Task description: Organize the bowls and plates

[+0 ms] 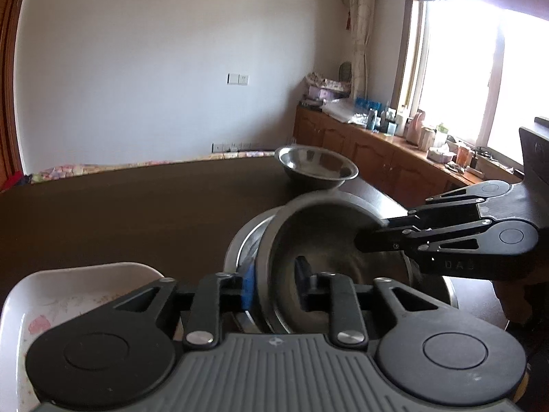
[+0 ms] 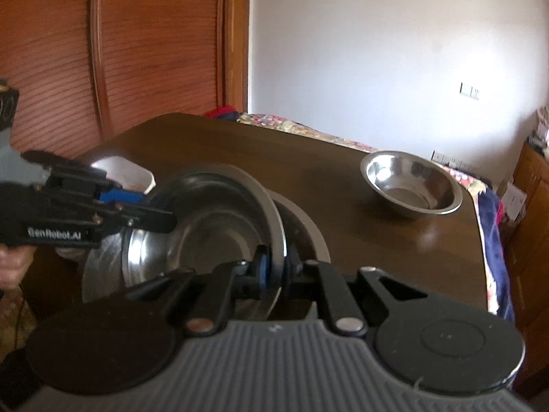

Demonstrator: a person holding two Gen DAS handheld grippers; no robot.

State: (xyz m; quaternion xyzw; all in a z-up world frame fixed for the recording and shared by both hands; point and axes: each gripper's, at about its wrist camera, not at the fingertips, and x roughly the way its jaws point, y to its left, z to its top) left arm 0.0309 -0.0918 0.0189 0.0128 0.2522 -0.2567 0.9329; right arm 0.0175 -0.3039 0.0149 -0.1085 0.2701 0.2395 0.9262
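The table [image 2: 308, 171] is shown in dark brown. The held bowl [image 2: 219, 219] and the far bowl [image 2: 411, 185] are rendered in silver-grey steel, as is the wide plate [image 2: 308, 226] beneath. The square dish [image 1: 68, 295] is seen in white with a faint pink floral print. Both the left gripper [image 1: 272, 285] and the right gripper [image 2: 274, 267] are finished in black, with blue pads [image 2: 263, 271] and ribbed grey bodies. The cloth [image 2: 343, 137] behind the table is patterned with multicoloured flowers. The wardrobe [image 2: 120, 51] is coloured reddish-brown, the wall [image 1: 154, 68] white.
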